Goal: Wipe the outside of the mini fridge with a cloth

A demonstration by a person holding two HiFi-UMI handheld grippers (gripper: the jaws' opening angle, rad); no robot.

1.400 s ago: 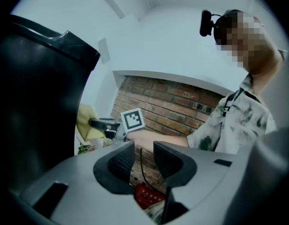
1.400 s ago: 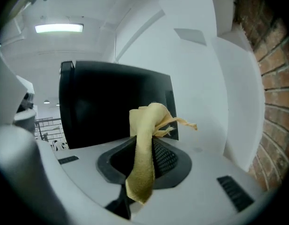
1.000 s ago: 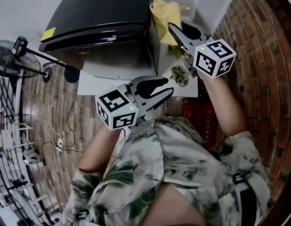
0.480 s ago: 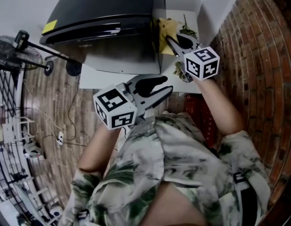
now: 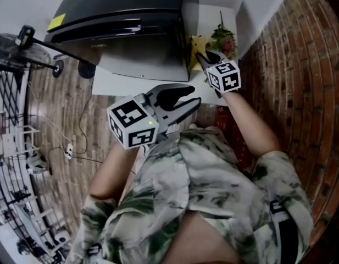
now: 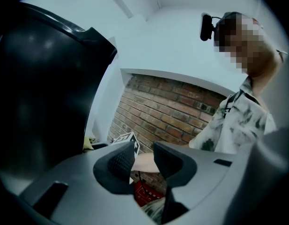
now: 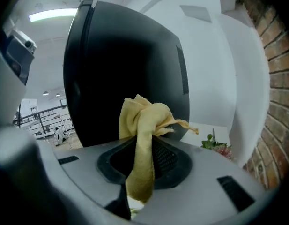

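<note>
Right hand-held gripper is clenched on a yellow cloth, with the wad bunched ahead of its jaws and a loose tail hanging below them in the right gripper view. The black mini fridge stands straight ahead of this hand-held gripper; the cloth sits at its side wall near the corner, though contact cannot be confirmed. Left hand-held gripper is released, jaws apart and nothing between them, held well back from the fridge near the person's chest.

Risks, as judged from here:
- The cloth is pinched only by a narrow fold, so drag along the fridge wall may pull it out of the jaws
- Only a small wad sticks out in front, so pressing too hard may bring the hard jaw tips onto the fridge surface and scrape it
- The hanging tail may catch under the hand-held gripper during a stroke
- The flowers lie just right of the right hand-held gripper on the white tabletop; a wide sideways stroke may knock them
- The left hand-held gripper is not bracing the fridge, so a firm push may shift it
</note>
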